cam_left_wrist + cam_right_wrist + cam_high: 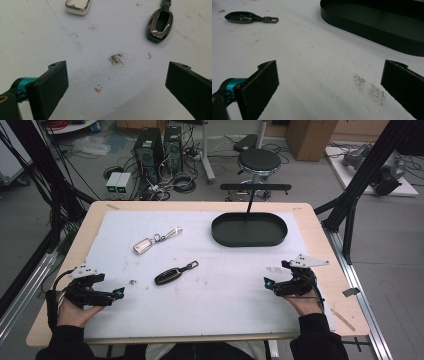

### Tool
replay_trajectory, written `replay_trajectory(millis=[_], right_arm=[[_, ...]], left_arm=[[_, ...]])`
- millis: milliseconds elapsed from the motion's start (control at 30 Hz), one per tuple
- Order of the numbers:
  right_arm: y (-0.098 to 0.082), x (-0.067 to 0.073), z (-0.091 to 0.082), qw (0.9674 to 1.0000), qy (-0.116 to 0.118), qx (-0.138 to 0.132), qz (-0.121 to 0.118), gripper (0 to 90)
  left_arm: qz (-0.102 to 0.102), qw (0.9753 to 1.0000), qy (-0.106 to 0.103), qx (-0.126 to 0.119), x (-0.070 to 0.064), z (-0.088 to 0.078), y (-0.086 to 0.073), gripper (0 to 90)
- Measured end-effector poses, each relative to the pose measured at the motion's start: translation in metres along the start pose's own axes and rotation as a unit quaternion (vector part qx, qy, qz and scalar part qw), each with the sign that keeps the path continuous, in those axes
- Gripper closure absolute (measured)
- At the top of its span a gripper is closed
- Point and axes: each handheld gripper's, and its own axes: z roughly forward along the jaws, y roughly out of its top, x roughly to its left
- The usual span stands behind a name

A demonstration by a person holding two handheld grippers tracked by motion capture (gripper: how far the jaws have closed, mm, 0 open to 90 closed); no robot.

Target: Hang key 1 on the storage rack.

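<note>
The dark key fob [159, 25] has a glossy, gunmetal-like shell; the silver key fob [78, 6] shines like polished metal. Both lie on a white, matt, slightly grainy mat [210, 300] with smudges, over a pale wood table [345, 315]. The black oval tray [372, 27] looks smooth, semi-matt. Claw pads [265, 82] are matt black.

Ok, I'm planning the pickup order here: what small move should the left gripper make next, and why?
Probably ease the left gripper forward toward the dark key fob. Its jaws stand wide open with nothing between them, and that fob lies just ahead on the white mat, nearer than the silver key fob.
</note>
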Motion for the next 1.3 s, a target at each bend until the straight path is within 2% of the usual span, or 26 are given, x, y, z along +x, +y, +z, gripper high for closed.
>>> replay_trajectory(millis=[133,567,900,1167,1300], right_arm=[[-0.002,0.001,0.003,1.0000,-0.002,0.008,-0.005,0.7],[-0.003,0.000,0.003,1.0000,-0.005,0.007,-0.001,0.7],[-0.004,0.000,0.006,0.9998,-0.012,0.012,-0.002,0.7],[-0.003,0.000,0.009,0.9998,-0.013,0.015,-0.002,0.7],[-0.003,0.000,0.009,0.9998,-0.013,0.014,-0.004,0.7]], left_arm=[[0.000,1.0000,0.001,-0.001,0.000,0.000,0.000,5.1],[0.003,1.0000,0.002,0.004,-0.001,0.003,0.000,5.1],[0.013,0.9996,-0.002,0.024,-0.003,0.009,0.001,5.1],[0.018,0.9994,0.000,0.029,-0.004,0.012,0.012,5.1],[0.033,0.9984,-0.004,0.046,-0.003,0.018,0.021,5.1]])
